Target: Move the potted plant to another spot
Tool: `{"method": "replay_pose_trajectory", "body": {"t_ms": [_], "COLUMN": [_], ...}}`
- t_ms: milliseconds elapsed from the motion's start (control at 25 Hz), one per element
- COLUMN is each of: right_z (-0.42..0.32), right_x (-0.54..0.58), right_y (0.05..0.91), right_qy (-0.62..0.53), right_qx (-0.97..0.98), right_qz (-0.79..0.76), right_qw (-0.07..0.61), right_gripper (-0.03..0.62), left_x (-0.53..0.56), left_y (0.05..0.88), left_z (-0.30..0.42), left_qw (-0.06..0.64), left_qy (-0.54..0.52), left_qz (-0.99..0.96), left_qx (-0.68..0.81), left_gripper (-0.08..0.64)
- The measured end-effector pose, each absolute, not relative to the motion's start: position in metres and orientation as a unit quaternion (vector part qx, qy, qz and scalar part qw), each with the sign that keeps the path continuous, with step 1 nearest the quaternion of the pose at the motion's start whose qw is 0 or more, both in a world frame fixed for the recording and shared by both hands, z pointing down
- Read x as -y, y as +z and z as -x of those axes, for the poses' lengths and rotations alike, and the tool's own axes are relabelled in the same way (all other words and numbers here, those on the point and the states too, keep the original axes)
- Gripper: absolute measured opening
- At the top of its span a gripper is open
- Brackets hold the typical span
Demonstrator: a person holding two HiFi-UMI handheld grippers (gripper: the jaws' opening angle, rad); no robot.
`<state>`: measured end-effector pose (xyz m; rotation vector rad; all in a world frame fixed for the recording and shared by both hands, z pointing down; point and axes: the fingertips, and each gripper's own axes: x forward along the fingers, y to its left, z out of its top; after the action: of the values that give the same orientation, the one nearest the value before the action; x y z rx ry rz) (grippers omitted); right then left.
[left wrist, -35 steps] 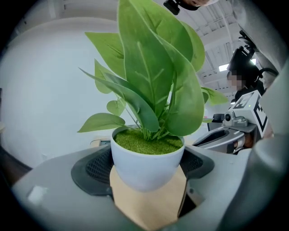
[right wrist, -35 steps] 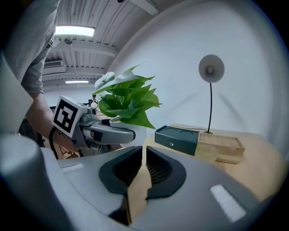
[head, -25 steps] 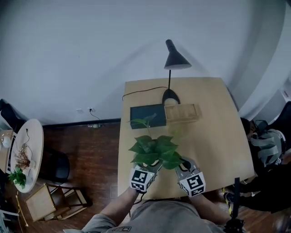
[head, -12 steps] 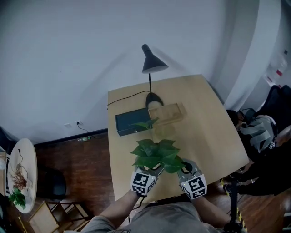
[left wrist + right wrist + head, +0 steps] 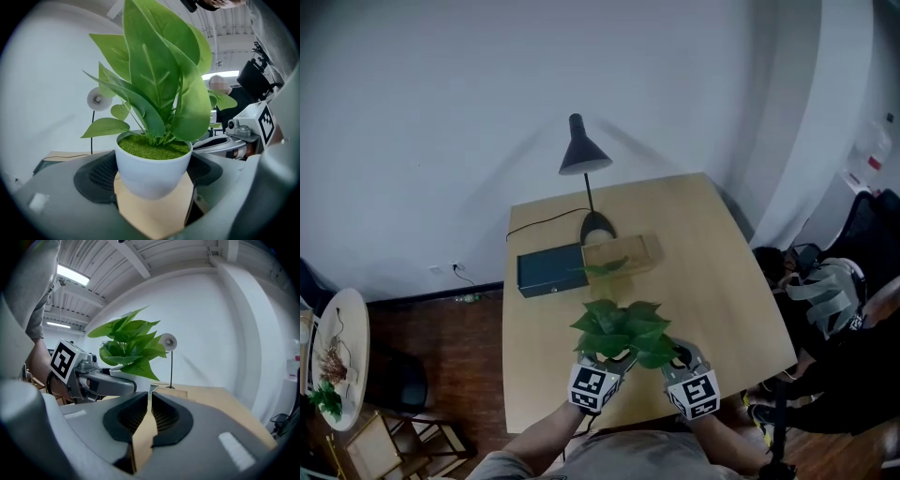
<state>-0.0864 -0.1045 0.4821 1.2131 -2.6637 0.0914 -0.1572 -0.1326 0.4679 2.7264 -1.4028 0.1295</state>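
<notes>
My left tongs are spread wide and clamped round the potted plant, a small round white pot with a mossy green top and broad glossy green leaves. The dark pads sit against either side of the pot. In the left gripper view I can see pale wood under the pot's base, so I judge it is held off the surface rather than standing on it.

From my head view, the plant hangs over the near part of the light wooden square table, between my two hands. Just to its right, my right tongs are pinched together with nothing in them. They sit beside the pot without touching it, so they take no share of the weight.

Farther back on the table, from left to right, lie a dark flat rectangular box, a black cone-shaded desk lamp and a shallow pale wooden tray. All three are well apart from the plant.

As I see it, the pick-up is done. I still have to choose a bare patch of table, set the pot down upright and let go. The wide right side of the table looks free.
</notes>
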Motion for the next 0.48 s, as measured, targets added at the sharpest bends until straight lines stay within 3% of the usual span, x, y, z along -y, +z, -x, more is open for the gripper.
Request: {"method": "replay_pose_trajectory", "body": {"t_ms": [480], "right_z": [-0.030], "right_x": [0.152], "right_y": [0.482], "right_qy": [0.029], "right_qx": [0.924], "right_qz": [-0.366], "right_qw": [0.104], "right_gripper": [0.034], "left_x": [0.171], "left_y": [0.471], "left_z": [0.047], "left_qw": [0.046], "left_qy": [0.044], "left_qz": [-0.858], "left_qx": [0.510], "left_gripper": [0.451]}}
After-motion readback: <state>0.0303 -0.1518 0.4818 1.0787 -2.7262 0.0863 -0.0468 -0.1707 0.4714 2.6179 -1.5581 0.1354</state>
